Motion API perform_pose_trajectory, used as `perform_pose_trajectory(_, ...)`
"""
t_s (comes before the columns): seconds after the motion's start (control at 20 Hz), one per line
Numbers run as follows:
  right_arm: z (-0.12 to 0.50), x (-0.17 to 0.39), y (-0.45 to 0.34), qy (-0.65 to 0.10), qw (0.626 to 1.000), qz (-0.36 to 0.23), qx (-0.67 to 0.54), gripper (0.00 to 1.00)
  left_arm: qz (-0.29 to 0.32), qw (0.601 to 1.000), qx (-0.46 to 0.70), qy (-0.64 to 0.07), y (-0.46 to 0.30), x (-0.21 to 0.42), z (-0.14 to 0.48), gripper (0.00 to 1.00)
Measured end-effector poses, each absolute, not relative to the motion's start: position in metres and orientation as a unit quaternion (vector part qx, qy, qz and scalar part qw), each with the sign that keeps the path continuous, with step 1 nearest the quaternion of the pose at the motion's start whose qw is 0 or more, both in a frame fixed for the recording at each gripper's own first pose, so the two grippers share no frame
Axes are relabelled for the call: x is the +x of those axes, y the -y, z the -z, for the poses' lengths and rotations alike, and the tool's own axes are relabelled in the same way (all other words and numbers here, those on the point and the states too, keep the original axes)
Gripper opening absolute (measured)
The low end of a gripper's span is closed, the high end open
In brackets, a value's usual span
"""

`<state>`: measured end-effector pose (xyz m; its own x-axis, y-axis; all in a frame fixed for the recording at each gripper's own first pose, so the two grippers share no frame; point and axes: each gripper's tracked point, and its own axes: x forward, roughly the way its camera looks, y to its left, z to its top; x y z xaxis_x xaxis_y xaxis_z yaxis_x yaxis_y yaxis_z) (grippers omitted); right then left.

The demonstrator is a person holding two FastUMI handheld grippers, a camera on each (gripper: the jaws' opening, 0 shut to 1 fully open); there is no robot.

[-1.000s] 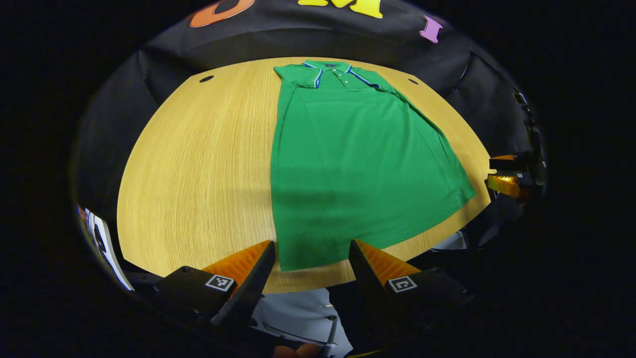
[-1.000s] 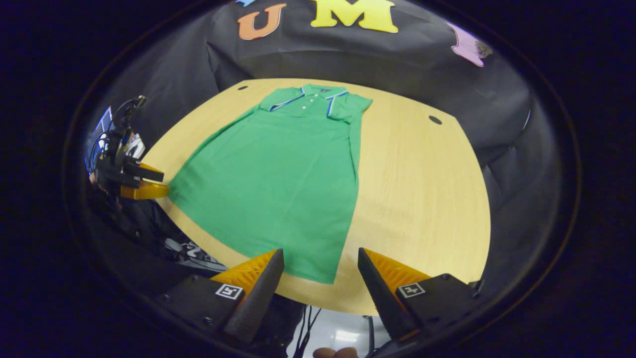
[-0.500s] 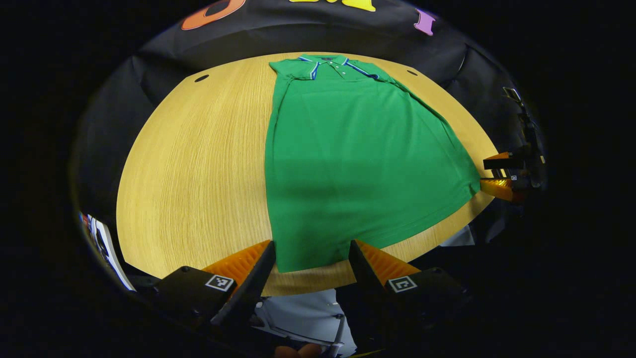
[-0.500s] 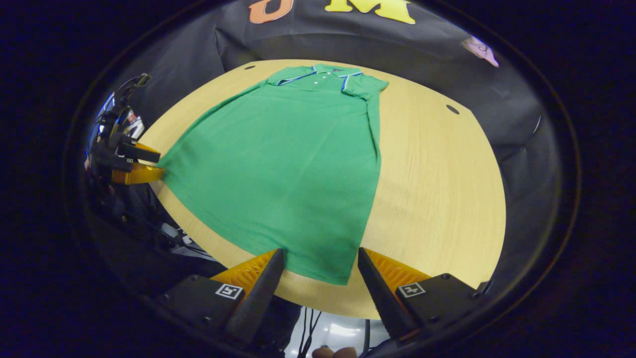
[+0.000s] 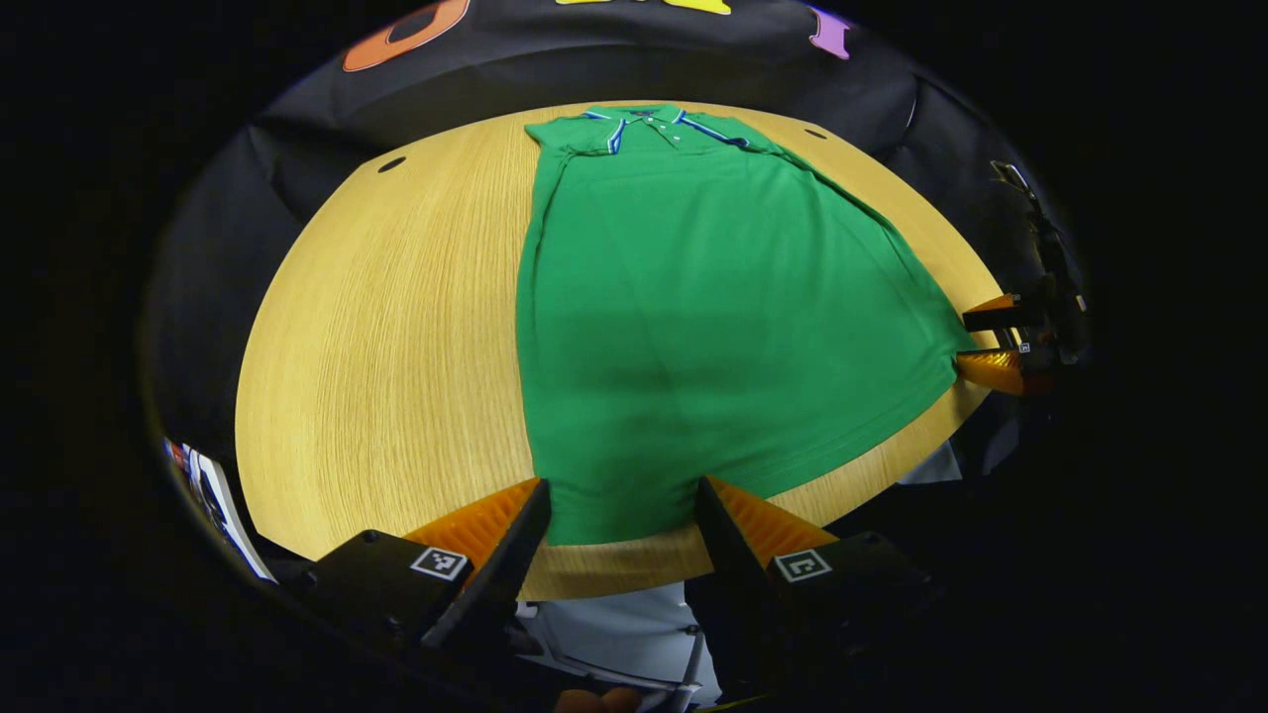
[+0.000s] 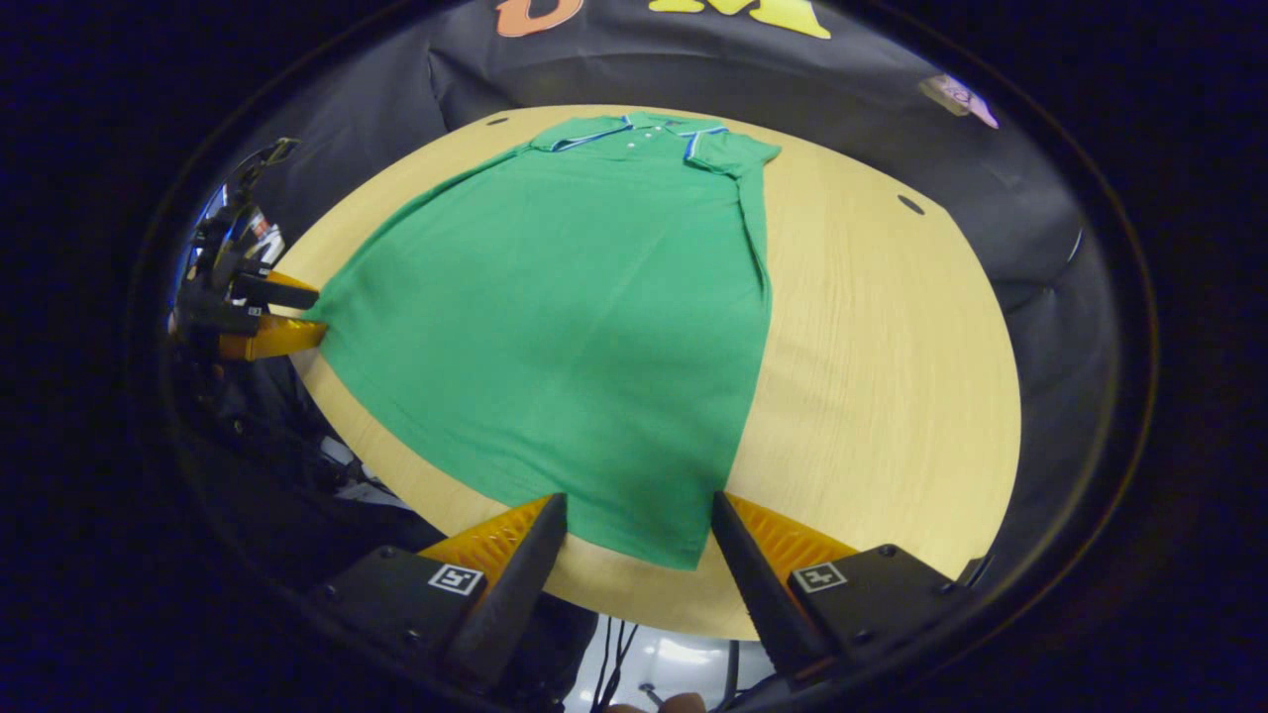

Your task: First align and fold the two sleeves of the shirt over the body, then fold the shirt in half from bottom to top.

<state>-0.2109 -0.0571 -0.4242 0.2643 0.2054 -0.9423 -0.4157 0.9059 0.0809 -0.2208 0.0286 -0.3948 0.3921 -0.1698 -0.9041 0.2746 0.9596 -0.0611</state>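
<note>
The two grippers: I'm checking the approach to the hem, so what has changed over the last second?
Both open grippers, left and right, have moved forward toward the shirt hem corners, which now lie between their fingers. Nothing grasped. The shirt stays flat on the table, sleeves folded in.

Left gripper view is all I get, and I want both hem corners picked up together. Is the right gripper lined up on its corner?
Observer: Yes. In the right gripper view the right gripper is open, and the shirt has its hem corner between the two fingers, nearer the right-hand one.
Operator: Does that corner hang off the edge?
Observer: No. It lies flat, with a strip of bare table between the hem and the near edge.
Operator: And the sleeve on that side?
Observer: That sleeve is folded in over the body, so the side edge runs almost straight down to the corner.
</note>
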Motion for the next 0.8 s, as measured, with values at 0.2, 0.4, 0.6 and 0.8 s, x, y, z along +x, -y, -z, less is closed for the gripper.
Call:
perform_pose_trajectory(0.2, 0.426, -0.205, 0.06, -0.568, 0.789, -0.203, -0.117, 0.29, 0.141, 0.833, 0.043, -0.533, -0.02, -0.22, 0.395, 0.7)
perform_pose_trajectory(0.4, 0.422, -0.204, 0.059, -0.583, 0.783, -0.198, -0.09, 0.07, 0.157, 0.833, 0.025, -0.53, -0.009, -0.22, 0.391, 0.07)
perform_pose_trajectory(0.6, 0.41, -0.199, 0.06, -0.587, 0.787, -0.184, -0.047, 0.06, 0.17, 0.828, -0.005, -0.535, -0.004, -0.221, 0.381, 0.05)
perform_pose_trajectory(0.8, 0.393, -0.178, 0.058, -0.574, 0.8, -0.176, -0.021, 0.1, 0.172, 0.835, -0.031, -0.522, -0.004, -0.204, 0.361, 0.04)
